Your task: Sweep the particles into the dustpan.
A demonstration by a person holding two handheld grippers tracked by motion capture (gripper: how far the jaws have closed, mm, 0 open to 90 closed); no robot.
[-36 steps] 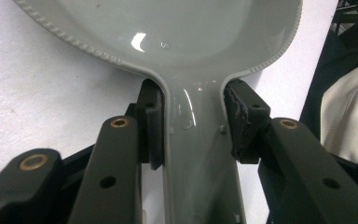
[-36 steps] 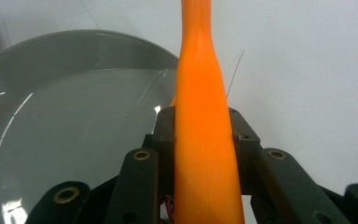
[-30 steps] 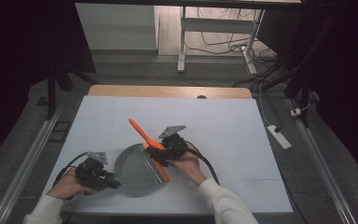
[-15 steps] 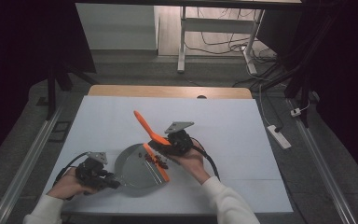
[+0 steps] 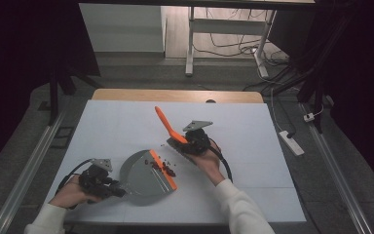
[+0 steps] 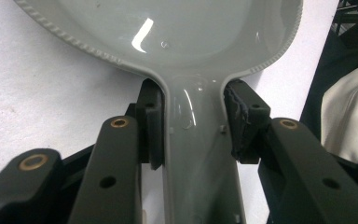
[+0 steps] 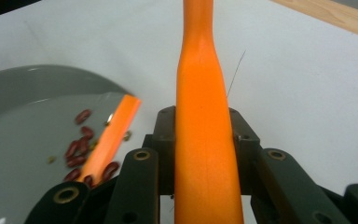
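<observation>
while the left gripper (image 5: 108,184) clamps the grey dustpan (image 5: 143,176) by its handle, the right gripper (image 5: 193,142), closed on the orange brush (image 5: 168,126), should sweep the beans (image 5: 161,165) low across the lip.

dustpan (image 6: 191,37): glossy grey plastic | brush handle (image 7: 200,121): smooth orange plastic | table (image 5: 117,122): matt white

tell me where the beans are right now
In the high view the beans lie near the table's front middle, along the dustpan's orange lip, between the left gripper on its handle and the right gripper holding the brush.
</observation>
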